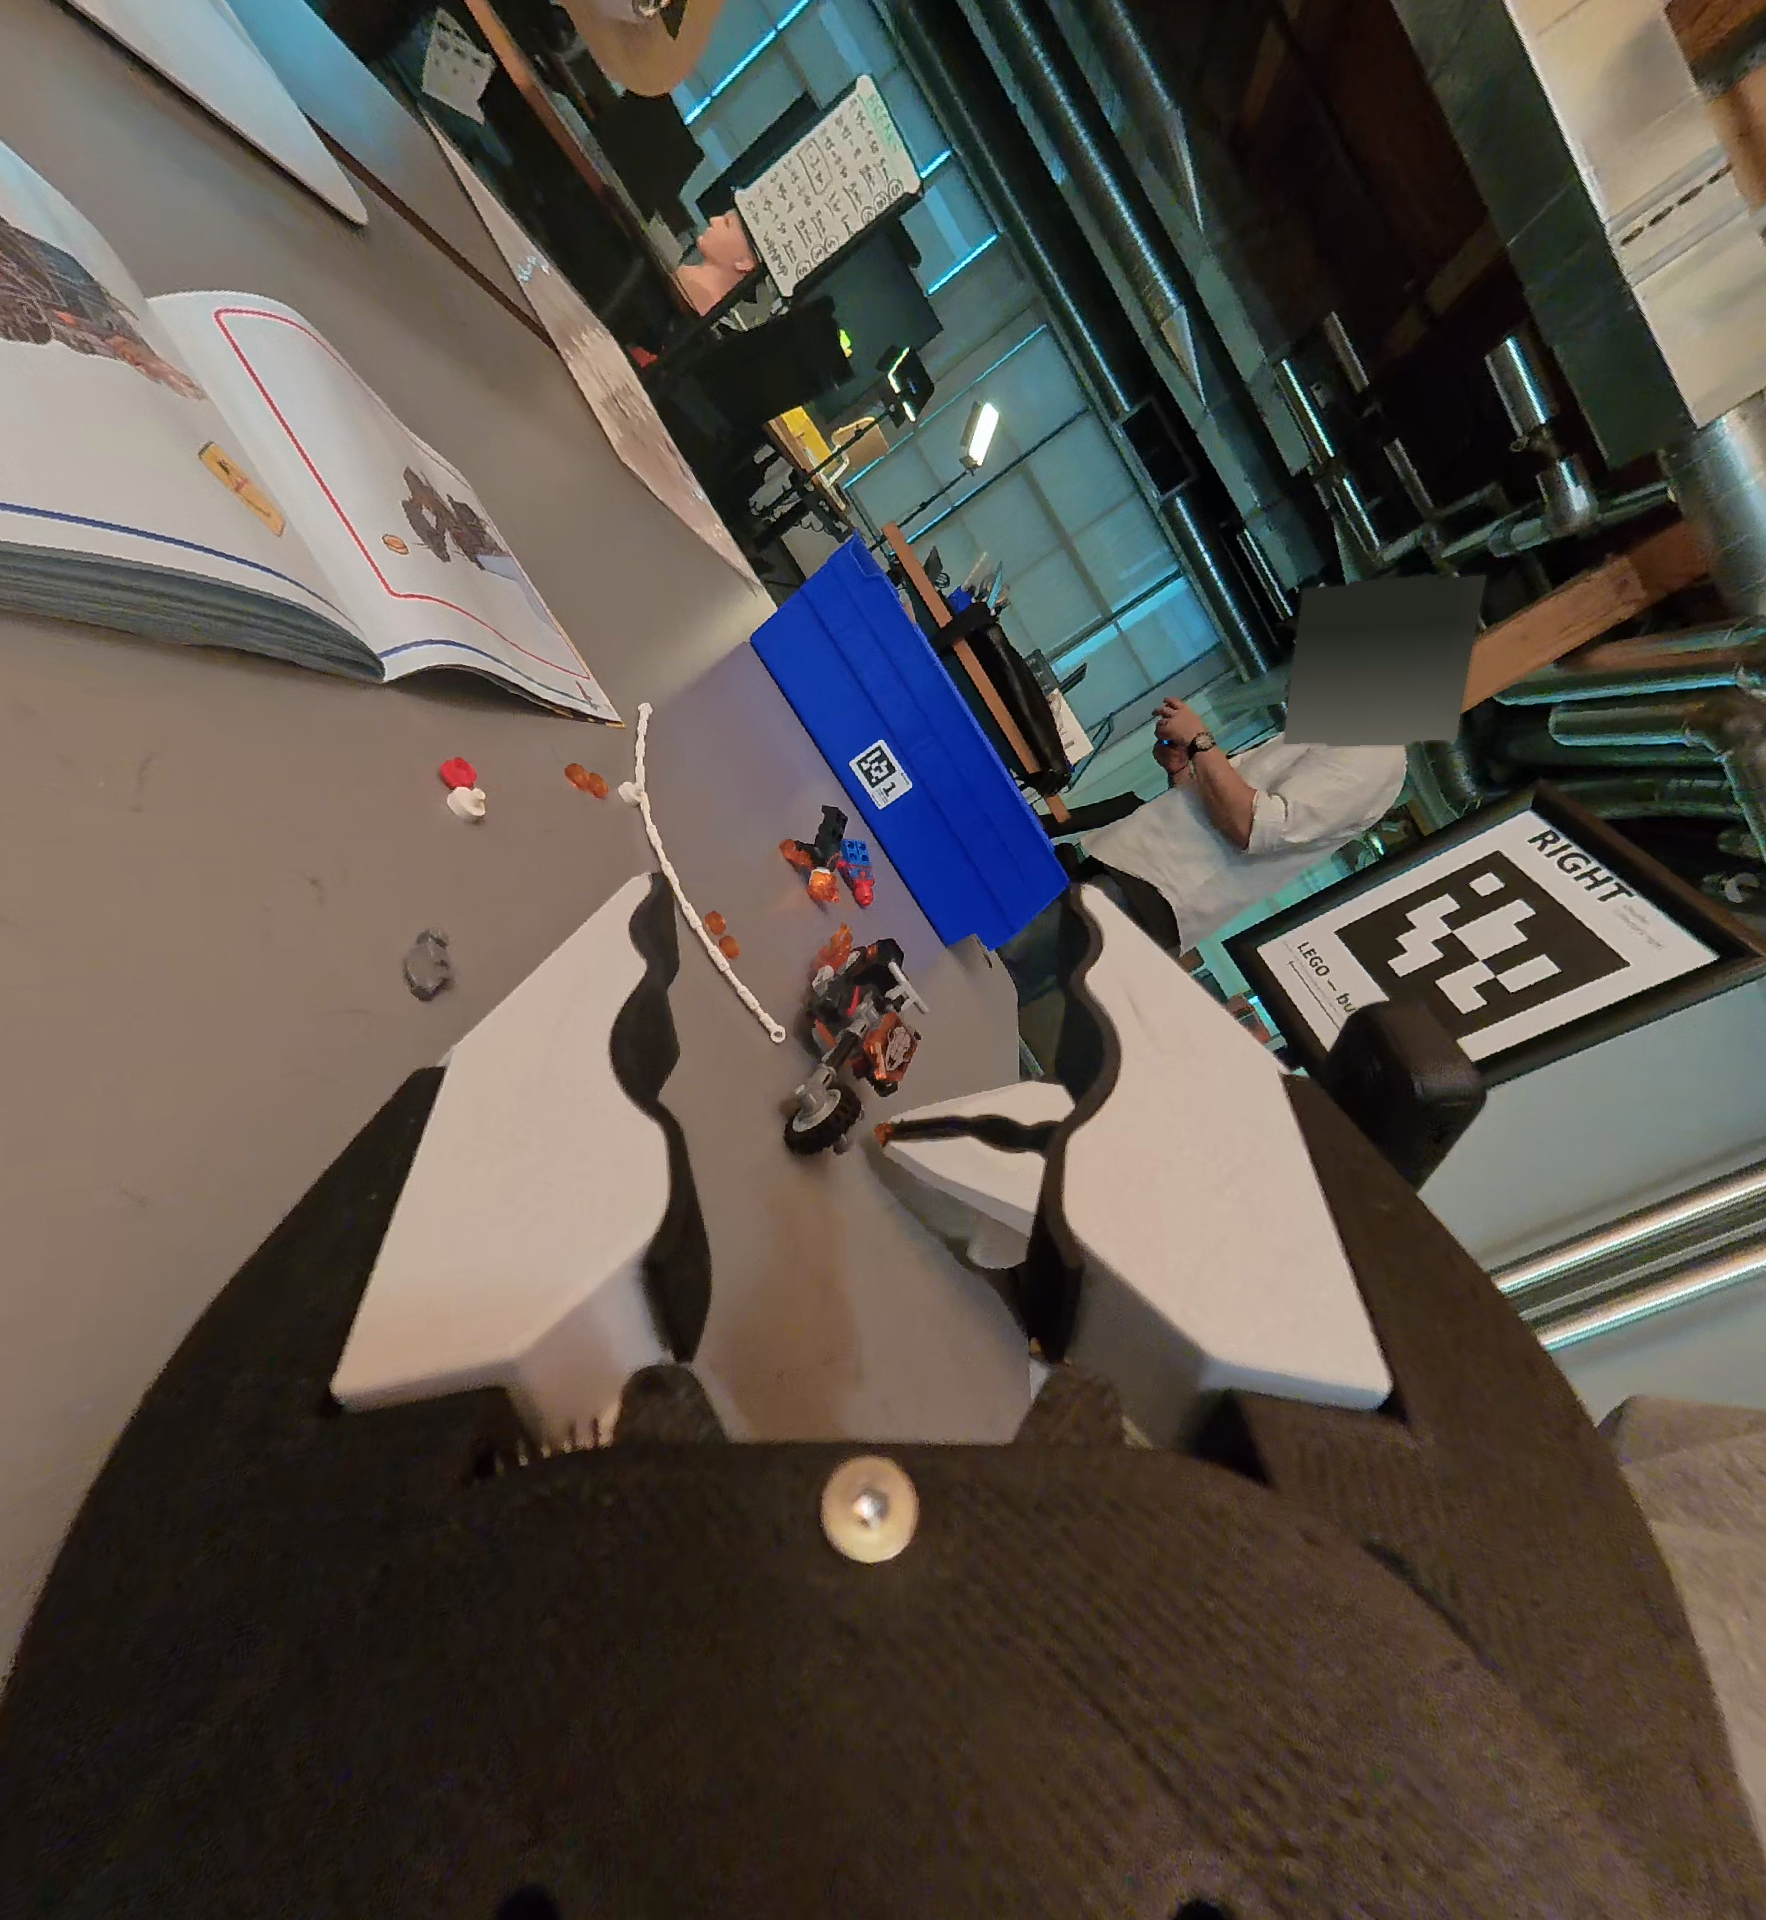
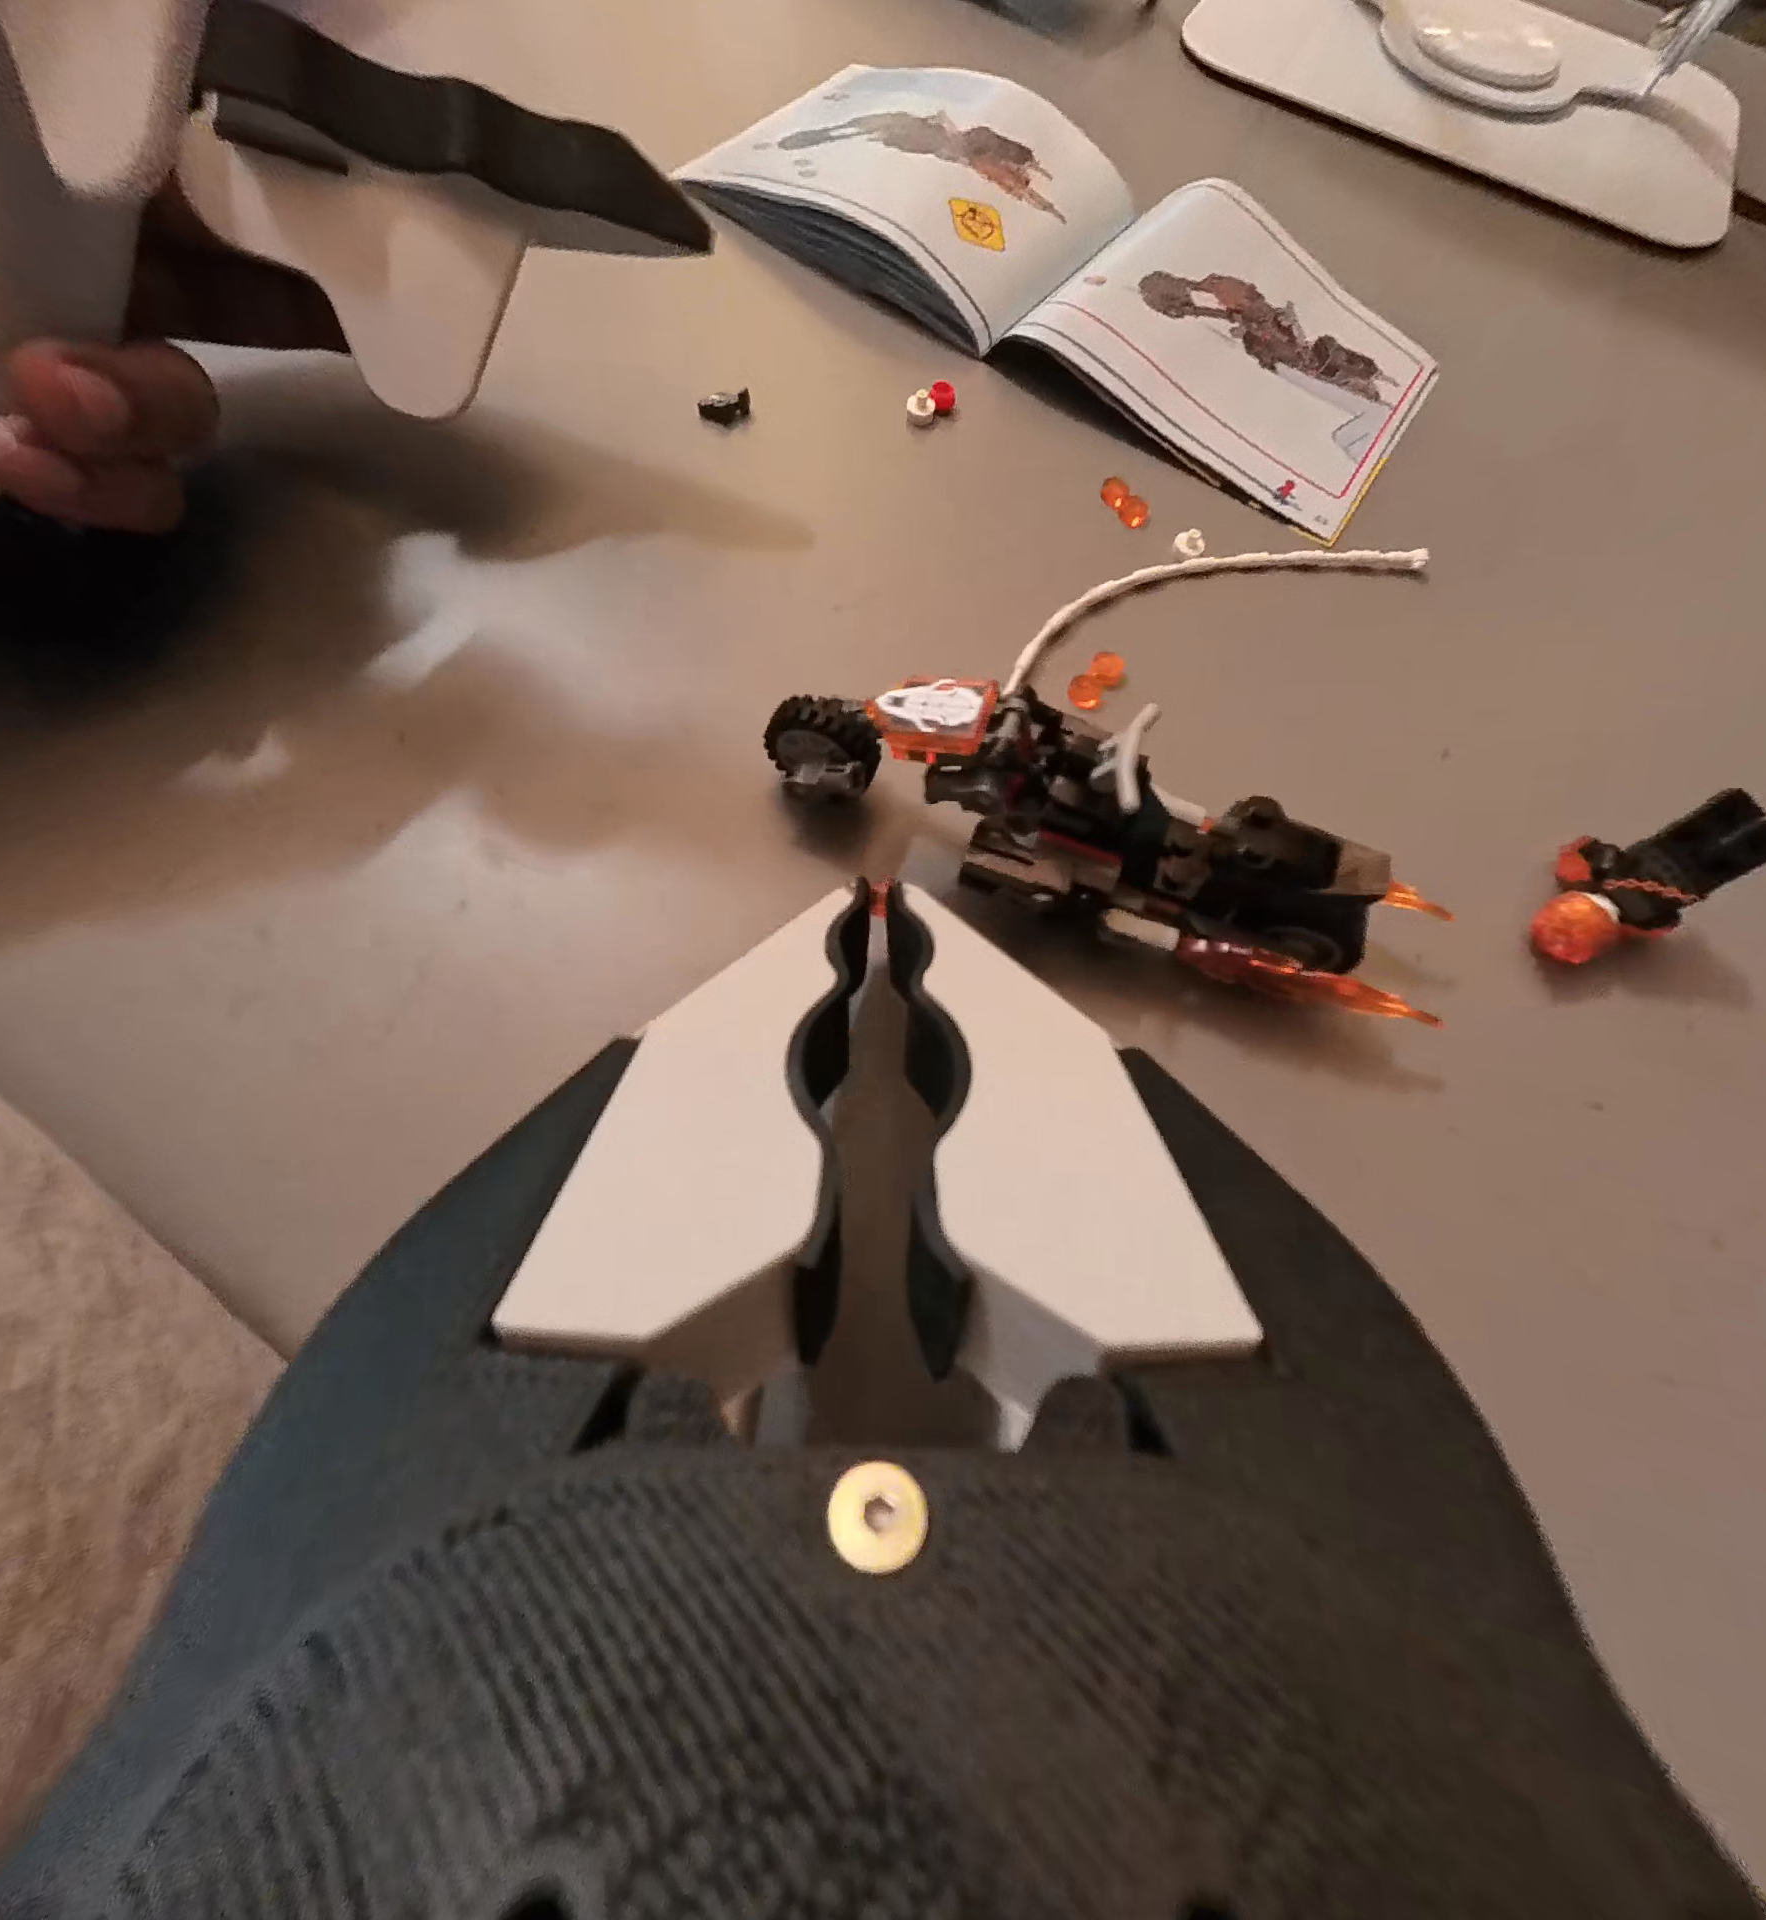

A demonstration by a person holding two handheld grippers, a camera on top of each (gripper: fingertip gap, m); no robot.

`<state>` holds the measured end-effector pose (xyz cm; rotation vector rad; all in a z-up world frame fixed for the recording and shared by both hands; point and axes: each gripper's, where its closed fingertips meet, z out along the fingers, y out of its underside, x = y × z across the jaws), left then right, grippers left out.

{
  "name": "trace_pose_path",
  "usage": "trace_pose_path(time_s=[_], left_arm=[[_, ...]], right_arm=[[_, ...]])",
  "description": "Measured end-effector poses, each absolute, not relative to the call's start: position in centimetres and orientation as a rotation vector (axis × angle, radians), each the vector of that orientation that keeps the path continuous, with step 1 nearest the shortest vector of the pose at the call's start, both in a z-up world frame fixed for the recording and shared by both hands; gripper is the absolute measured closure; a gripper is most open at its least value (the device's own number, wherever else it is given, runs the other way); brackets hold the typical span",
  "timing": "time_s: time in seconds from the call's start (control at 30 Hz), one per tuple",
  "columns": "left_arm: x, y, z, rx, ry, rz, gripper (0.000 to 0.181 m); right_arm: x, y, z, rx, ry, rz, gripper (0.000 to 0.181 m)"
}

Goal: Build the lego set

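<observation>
A black and orange lego motorcycle [image 2: 1066,821] lies on the grey table [image 2: 443,935], its front wheel [image 2: 822,743] to the left. It also shows in the left wrist view [image 1: 858,1039]. My right gripper [image 2: 876,891] is shut on a small orange piece [image 2: 876,896], just in front of the motorcycle. In the left wrist view the right gripper [image 1: 962,1127] comes in from the right beside the front wheel. My left gripper [image 1: 868,894] is open and empty, raised over the table, with the motorcycle seen between its fingers. In the right wrist view the left gripper [image 2: 422,208] is blurred at upper left, held by a hand.
An open instruction booklet [image 2: 1066,260] lies at the back. A white chain [image 2: 1222,571], orange studs [image 2: 1123,499], a red and a white piece [image 2: 931,400], a dark piece [image 2: 723,405] and a flame-headed minifigure [image 2: 1637,883] lie around. A blue bin [image 1: 900,748] stands behind. A person sits beyond the table. My hands' fingertips stand some 15 cm from each other. From either gripper's tips it is about 15 cm to the white chain [image 2: 1222,571].
</observation>
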<state>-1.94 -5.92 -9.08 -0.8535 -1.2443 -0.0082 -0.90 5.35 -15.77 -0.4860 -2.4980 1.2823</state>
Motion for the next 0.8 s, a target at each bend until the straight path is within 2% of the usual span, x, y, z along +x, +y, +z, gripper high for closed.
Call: trace_pose_path(time_s=[0.8], left_arm=[[-1.9,-5.2,-9.4,-0.883,-1.248,-0.012,0.110]], right_arm=[[1.6,4.5,-16.5,-0.230,-2.575,1.274,0.180]])
